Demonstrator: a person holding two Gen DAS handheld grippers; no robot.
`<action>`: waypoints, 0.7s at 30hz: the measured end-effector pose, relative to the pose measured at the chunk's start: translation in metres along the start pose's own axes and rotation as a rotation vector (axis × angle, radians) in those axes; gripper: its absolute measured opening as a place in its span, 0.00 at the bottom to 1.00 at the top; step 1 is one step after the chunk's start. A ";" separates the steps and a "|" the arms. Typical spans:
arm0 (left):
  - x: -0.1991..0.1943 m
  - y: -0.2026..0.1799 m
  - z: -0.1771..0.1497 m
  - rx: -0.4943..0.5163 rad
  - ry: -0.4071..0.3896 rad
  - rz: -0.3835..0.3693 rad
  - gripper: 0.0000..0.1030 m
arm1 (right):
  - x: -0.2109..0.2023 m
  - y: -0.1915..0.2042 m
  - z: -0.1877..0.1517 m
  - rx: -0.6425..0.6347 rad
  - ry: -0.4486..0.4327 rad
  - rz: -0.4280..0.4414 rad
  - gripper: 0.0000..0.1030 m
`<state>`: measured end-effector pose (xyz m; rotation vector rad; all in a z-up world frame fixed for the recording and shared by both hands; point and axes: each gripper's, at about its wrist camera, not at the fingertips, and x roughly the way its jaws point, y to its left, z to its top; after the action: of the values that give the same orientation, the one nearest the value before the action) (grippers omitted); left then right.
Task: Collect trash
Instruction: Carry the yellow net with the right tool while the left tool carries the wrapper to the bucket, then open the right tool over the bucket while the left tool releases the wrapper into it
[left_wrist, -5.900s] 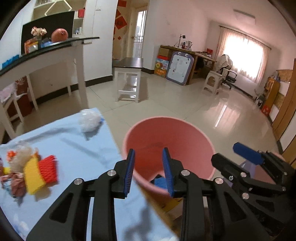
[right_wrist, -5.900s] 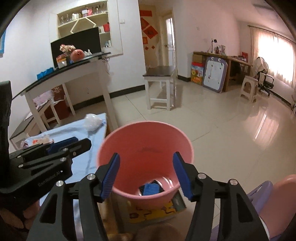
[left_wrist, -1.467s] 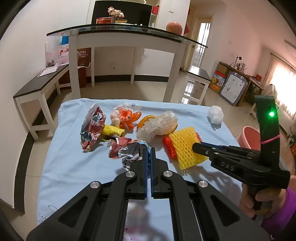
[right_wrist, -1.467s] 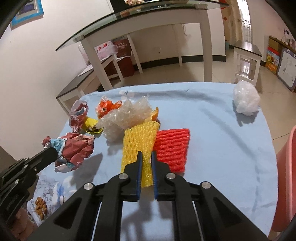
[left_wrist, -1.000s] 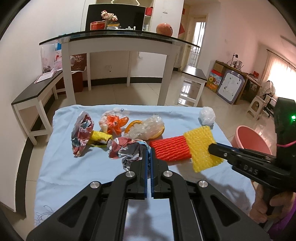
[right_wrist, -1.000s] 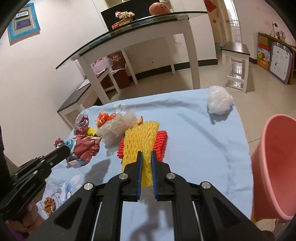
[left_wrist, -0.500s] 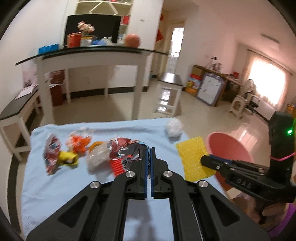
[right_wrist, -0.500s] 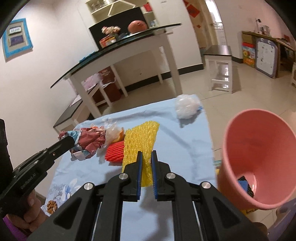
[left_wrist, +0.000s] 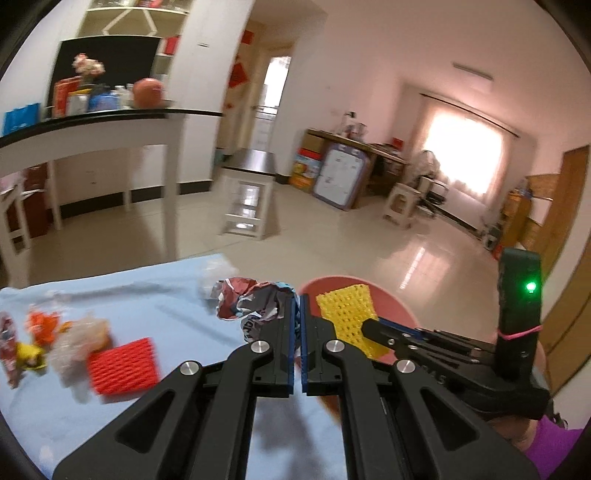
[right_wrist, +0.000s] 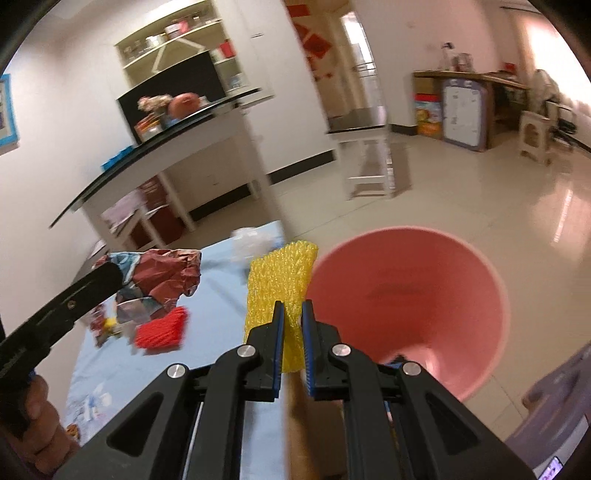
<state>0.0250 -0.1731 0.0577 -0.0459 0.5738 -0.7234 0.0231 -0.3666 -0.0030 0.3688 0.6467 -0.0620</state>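
Both loads are off the table now and swung toward the bin, so you're in the carry leg, drop comes next.

Left gripper (left_wrist: 297, 314): jaws clamped on the crumpled wrapper (left_wrist: 255, 304), which sticks out ahead-left of the tips, over the blue tablecloth (left_wrist: 147, 295) edge. Not over the bin yet, I'd say.

Right gripper (right_wrist: 292, 325): jaws pinched on the yellow foam net (right_wrist: 279, 280), standing up ahead of the tips. Pink bin (right_wrist: 406, 291) sits just ahead-right of them, mouth facing you, something blue at the bottom.

Versus half a second ago: the bin has grown from off to the right to nearly dead ahead, and the table has slid left and behind.

Left on the cloth, well left of both grippers: red foam net (left_wrist: 123, 363), clear plastic wad (left_wrist: 79, 338), orange scrap (left_wrist: 42, 326), white ball (right_wrist: 251, 240).
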 end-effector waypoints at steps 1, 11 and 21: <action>0.004 -0.005 0.000 0.007 0.005 -0.011 0.02 | 0.000 -0.008 0.001 0.011 -0.002 -0.013 0.09; 0.061 -0.035 -0.002 0.040 0.096 -0.121 0.02 | 0.007 -0.066 -0.005 0.087 0.018 -0.105 0.09; 0.108 -0.039 -0.017 0.037 0.199 -0.118 0.02 | 0.022 -0.089 -0.013 0.117 0.054 -0.148 0.10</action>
<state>0.0577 -0.2687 -0.0001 0.0267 0.7522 -0.8594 0.0177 -0.4436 -0.0536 0.4363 0.7246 -0.2324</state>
